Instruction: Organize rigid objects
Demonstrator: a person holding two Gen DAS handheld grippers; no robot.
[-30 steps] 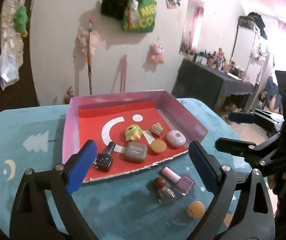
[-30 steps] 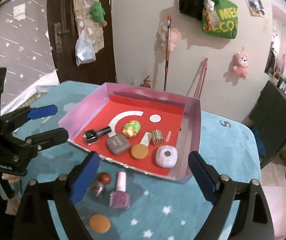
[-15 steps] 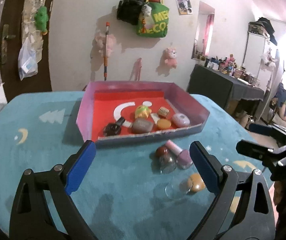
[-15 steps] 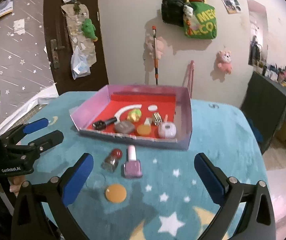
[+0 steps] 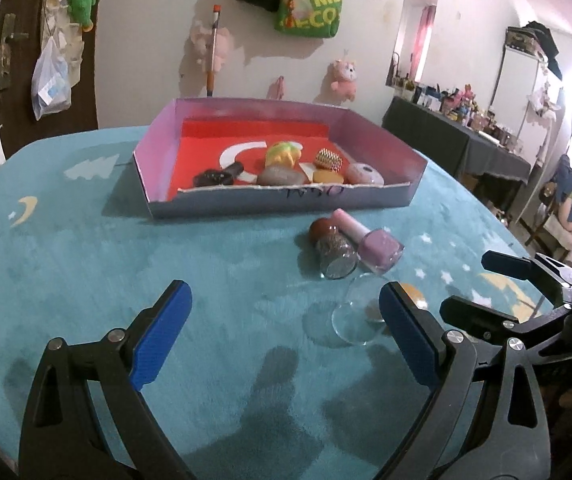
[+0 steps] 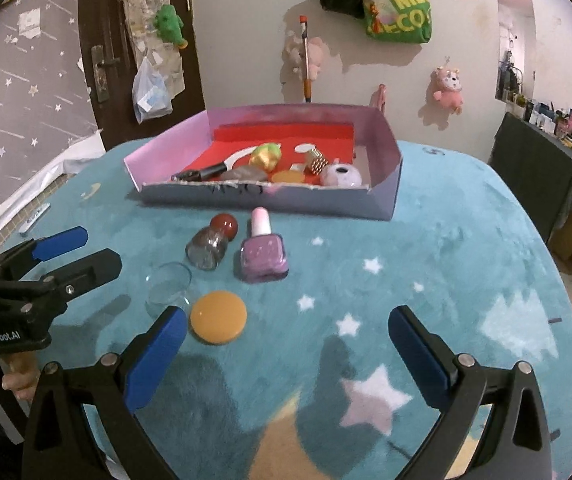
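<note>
A pink box with a red floor (image 5: pixel 286 202) (image 6: pixel 386 168) holds several small items: a black nail polish bottle, a grey case, a yellow-green toy, a gold studded piece, an orange disc and a lilac case. On the teal cloth in front lie a purple nail polish bottle (image 6: pixel 264 258) (image 5: pixel 378 246), a clear bottle with a red cap (image 6: pixel 210 242) (image 5: pixel 332 250), a clear round lid (image 6: pixel 168 288) (image 5: pixel 356 310) and an orange disc (image 6: pixel 218 317) (image 5: pixel 412 294). My left gripper (image 5: pixel 282 334) (image 6: pixel 74 248) is open and empty, low over the cloth. My right gripper (image 6: pixel 286 344) (image 5: pixel 486 284) is open and empty near the orange disc.
The round table wears a teal cloth with stars and moons (image 6: pixel 426 264). A dark door (image 6: pixel 126 52) and a wall with hanging bags and plush toys (image 6: pixel 398 8) stand behind. A dark cluttered side table (image 5: pixel 466 140) is at the right.
Both grippers have dropped and pulled back from above the box towards the table's near side. The loose items now lie just ahead of the fingers. Both stay open.
</note>
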